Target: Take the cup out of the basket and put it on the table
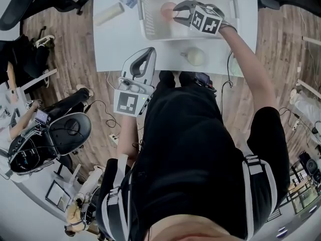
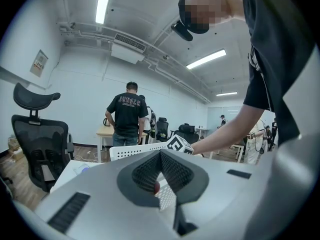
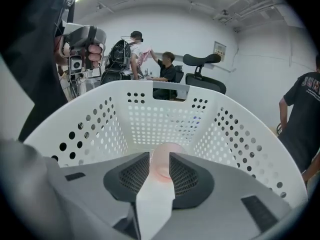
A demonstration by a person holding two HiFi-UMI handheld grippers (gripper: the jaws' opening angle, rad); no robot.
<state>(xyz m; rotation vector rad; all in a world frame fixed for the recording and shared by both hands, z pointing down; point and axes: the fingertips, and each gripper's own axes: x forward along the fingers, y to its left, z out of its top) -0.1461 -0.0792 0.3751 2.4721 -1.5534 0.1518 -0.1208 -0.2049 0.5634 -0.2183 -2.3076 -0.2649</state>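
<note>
**Right gripper on pink cup inside basket; left gripper idle, jaws together**

White plastic basket (image 1: pixel 142 19) stands on white table (image 1: pixel 118 44), far side from the person. Its walls are perforated with round holes, its rim is solid, and its corners are rounded. Only one thing shows in it: a small pink cup (image 1: pixel 166 8), smooth and slightly translucent, on the basket floor near the left wall.

The right gripper (image 1: pixel 176 13) reaches over the near rim into the basket, marker cube (image 1: pixel 205 20) on top. In the right gripper view the cup (image 3: pixel 161 160) sits right between the two dark ribbed pads (image 3: pixel 135 173), filling the gap, so the jaws are clamped on the cup's sides. The basket wall (image 3: pixel 165 115) curves round behind it. The cup is low in the basket, not above the rim.

The left gripper (image 1: pixel 146 54) is held close to the body at the near table edge, well apart from the basket. In the left gripper view its tips (image 2: pixel 160 155) meet, with only a narrow wedge below them and nothing held there.

On the table outside the basket, a pale round thing (image 1: pixel 195 56) lies just beside the near wall. A pale cylinder (image 1: pixel 109 14) lies on its side to the left.
</note>
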